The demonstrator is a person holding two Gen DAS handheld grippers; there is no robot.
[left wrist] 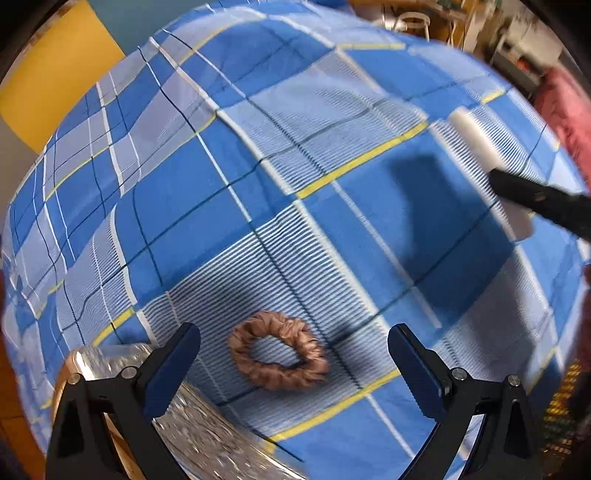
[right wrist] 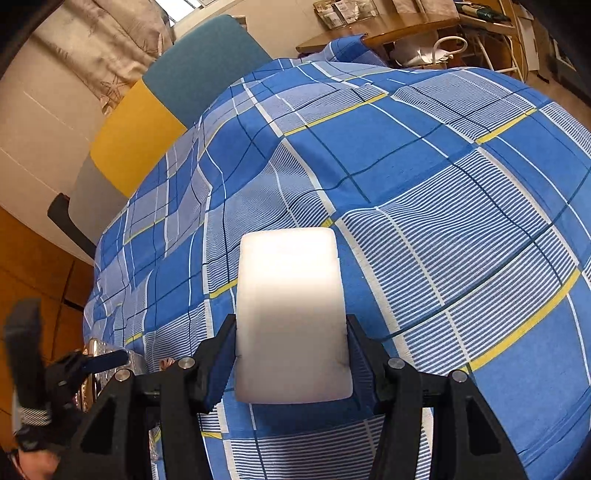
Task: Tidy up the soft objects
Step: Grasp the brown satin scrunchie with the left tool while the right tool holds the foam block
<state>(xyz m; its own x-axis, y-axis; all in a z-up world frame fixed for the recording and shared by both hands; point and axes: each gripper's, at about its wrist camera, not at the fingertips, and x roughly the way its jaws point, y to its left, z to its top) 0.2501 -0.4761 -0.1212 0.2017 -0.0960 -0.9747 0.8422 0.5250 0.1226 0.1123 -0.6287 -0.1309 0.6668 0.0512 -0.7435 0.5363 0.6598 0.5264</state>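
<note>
A brown braided scrunchie (left wrist: 279, 350) lies on the blue plaid cloth (left wrist: 258, 147), just ahead of my left gripper (left wrist: 293, 354), which is open and empty with its fingers either side of it. My right gripper (right wrist: 291, 354) is shut on a white foam block (right wrist: 291, 314) and holds it above the cloth (right wrist: 443, 184). The block (left wrist: 476, 147) and the right gripper (left wrist: 517, 192) also show at the right of the left wrist view. A shiny silver container (left wrist: 177, 413) sits at lower left, partly behind my left finger.
A yellow and teal chair back (right wrist: 166, 103) stands beyond the table's far left edge. A wooden desk with clutter (right wrist: 388, 26) is behind. A pink fluffy thing (left wrist: 569, 118) lies at the right edge. My left gripper (right wrist: 66, 369) shows at lower left of the right wrist view.
</note>
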